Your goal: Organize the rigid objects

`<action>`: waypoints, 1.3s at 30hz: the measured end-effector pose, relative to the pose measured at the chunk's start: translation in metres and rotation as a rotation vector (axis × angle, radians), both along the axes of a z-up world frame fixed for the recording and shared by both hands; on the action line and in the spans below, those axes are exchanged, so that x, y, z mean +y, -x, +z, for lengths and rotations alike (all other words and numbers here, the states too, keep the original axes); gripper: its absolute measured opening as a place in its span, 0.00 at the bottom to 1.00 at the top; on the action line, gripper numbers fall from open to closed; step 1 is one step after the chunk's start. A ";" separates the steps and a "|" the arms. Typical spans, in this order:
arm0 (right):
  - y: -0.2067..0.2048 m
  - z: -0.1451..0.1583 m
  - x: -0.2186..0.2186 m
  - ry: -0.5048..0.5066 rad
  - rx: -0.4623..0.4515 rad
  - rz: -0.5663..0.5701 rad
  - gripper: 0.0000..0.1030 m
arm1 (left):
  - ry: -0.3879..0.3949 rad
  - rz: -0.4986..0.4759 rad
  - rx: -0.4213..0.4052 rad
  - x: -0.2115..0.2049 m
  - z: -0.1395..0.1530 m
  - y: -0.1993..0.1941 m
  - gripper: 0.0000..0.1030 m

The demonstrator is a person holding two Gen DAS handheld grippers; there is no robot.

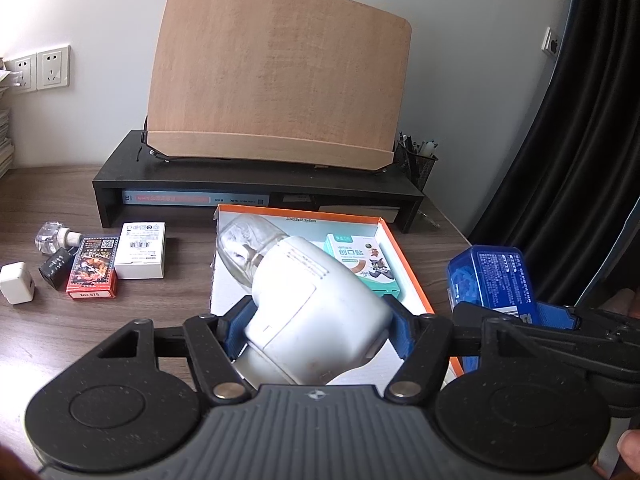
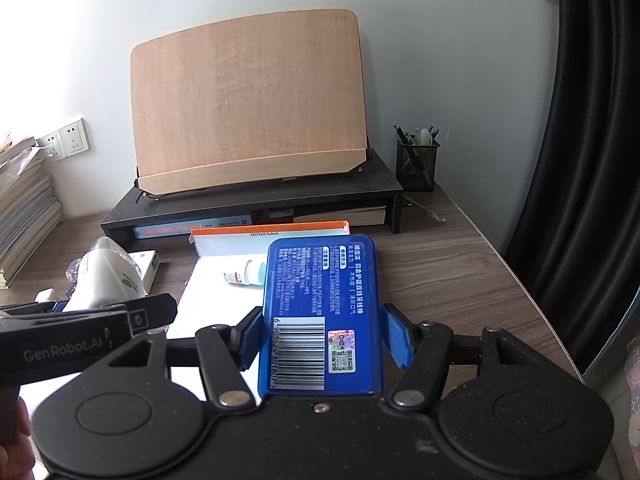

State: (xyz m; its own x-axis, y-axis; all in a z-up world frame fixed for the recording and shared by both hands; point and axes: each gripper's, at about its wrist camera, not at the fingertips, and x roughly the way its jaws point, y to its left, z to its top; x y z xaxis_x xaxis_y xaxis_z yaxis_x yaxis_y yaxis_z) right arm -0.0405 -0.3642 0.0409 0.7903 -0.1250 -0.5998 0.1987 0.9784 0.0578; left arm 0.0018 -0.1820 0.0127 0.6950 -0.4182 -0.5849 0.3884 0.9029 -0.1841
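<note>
— What's in your left claw (image 1: 316,330)?
— You're gripping the white plug-in device (image 1: 316,312) with its clear bottle, low centre in the left view, over the orange-edged box (image 1: 412,268).
— And your right claw (image 2: 322,340)?
— It's clamped on the blue case (image 2: 320,304), mid-frame. A green plaster box (image 1: 362,266) lies inside the box; card packs (image 1: 94,268) sit on the bench (image 1: 40,208) at left.

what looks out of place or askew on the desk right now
Nothing is spilled or visibly damaged. Loose items lie scattered left of the orange-edged box: a clear bottle on its side, a card pack, a white carton, a white cube. A small pill bottle lies tipped inside the box.
</note>
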 end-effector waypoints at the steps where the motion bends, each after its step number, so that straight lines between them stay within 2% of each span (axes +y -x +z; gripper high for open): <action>1: 0.000 0.000 0.000 0.000 0.000 -0.001 0.71 | -0.001 -0.001 -0.001 0.000 0.000 0.000 0.66; 39: -0.012 -0.009 0.004 -0.003 0.029 -0.020 0.72 | -0.008 -0.035 0.022 0.000 -0.009 -0.013 0.66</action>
State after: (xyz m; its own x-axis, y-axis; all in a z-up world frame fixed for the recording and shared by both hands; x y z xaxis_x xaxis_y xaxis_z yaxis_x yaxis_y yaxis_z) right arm -0.0286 -0.3600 0.0320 0.7698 -0.1392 -0.6230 0.2201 0.9740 0.0542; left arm 0.0143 -0.1819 0.0036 0.6668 -0.4373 -0.6034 0.4158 0.8903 -0.1858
